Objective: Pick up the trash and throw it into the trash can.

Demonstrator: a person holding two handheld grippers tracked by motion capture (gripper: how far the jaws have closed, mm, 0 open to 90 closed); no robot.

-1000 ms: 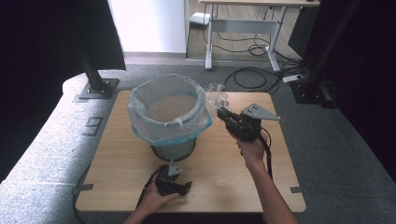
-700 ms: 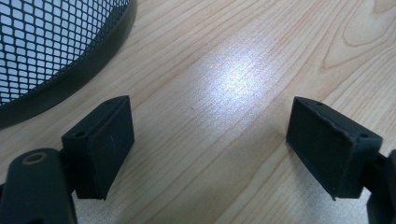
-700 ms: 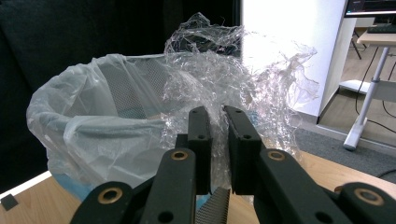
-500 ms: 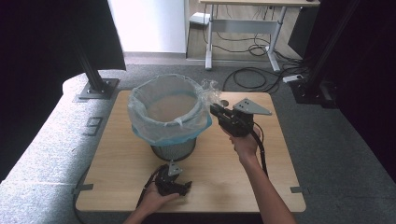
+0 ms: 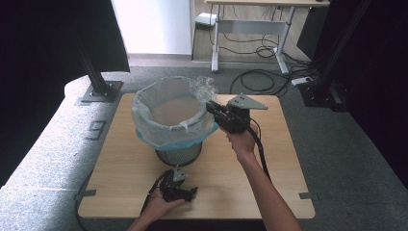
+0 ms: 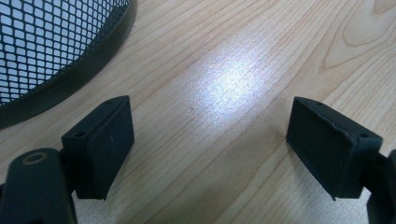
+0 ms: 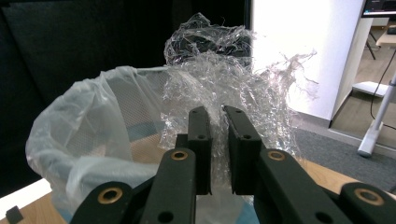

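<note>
A wooden table (image 5: 120, 168) carries a mesh bin (image 5: 179, 154) lined with a pale bag (image 5: 144, 120) whose edge folds over the rim. The bin stands toward the far middle of the table.

The right gripper (image 5: 214, 109) is held at the bin's right rim, its tips pointing left over the edge. In the right gripper view its jaws are nearly together, pinching a crumpled clear wrap (image 7: 224, 79); the wrap billows up and outward above the jaws, with the bag (image 7: 84, 126) just to its left. In the high view the wrap (image 5: 202, 86) sits at the rim's far right, touching or just above the bag; which, I cannot tell. The right hand (image 5: 243, 142) grips the tool from behind, forearm crossing the table's near right, and a black cable trails beside it.

The left gripper (image 5: 177, 185) lies low at the table's near edge, just in front of the bin, held by the left hand (image 5: 161, 207). In the left gripper view its jaws are spread wide with bare wood between them, and the bin's dark base ring (image 6: 70, 70) curves past the upper left.

Beyond the table, grey floor (image 5: 346, 159), a black stand (image 5: 98, 86) at the far left, a desk frame (image 5: 250, 29) and loose cables (image 5: 260, 77).
</note>
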